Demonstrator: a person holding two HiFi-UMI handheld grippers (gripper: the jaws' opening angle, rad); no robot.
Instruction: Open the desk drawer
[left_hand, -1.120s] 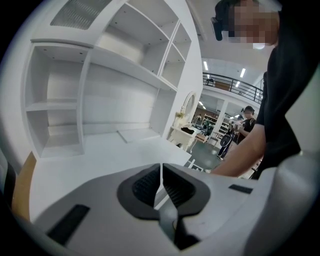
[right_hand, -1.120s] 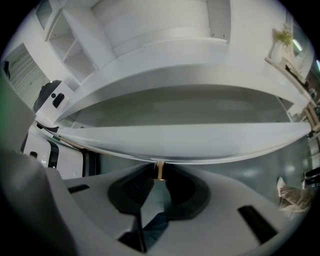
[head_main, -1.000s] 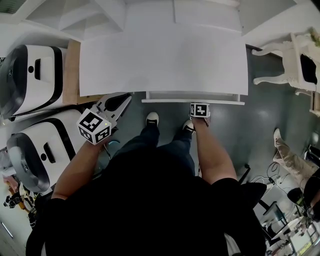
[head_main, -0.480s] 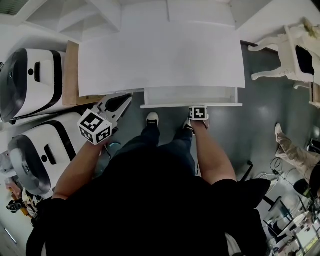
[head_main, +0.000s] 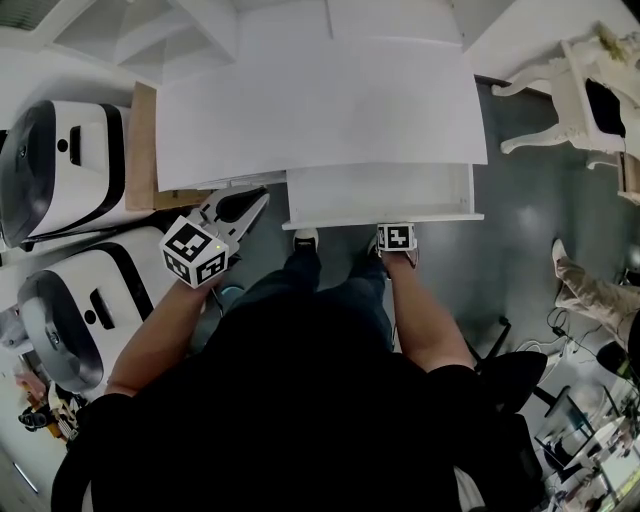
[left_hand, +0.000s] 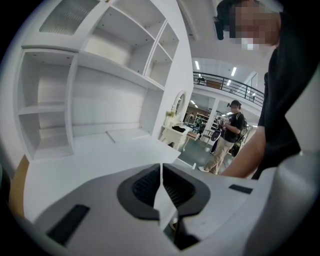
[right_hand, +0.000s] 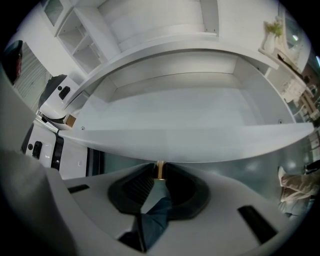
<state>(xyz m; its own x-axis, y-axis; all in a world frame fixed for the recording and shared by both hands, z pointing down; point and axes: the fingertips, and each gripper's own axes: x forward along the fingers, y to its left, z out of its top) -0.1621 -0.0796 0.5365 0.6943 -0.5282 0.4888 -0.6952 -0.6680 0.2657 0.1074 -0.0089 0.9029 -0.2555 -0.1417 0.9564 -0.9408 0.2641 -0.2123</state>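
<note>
Head view, looking steeply down: a person is standing at a white desk (head_main: 320, 110), and the drawer (head_main: 375, 195) is sitting partly out from the desk's front edge, its bare white inside showing. At the front of the desk, right of its middle, the right gripper (head_main: 397, 232) is pointing steeply down at the drawer front. In the right gripper view its jaws are pinching a small brass knob (right_hand: 159, 169) under the drawer front's lower edge. The left gripper (head_main: 255, 198) is hanging off the desk's front left corner, touching nothing. The left gripper view is showing its jaws pressed together and empty, with the desk's white shelves beyond. The person's shoes (head_main: 305, 238) are showing on the grey floor just in front of the desk. To do this step well, the pull should probably be running level and straight away from the desk. The knob is small and could slip, so the pinch needs to be holding firm. The legs should be staying clear, and the left gripper keeping off to the side.
</note>
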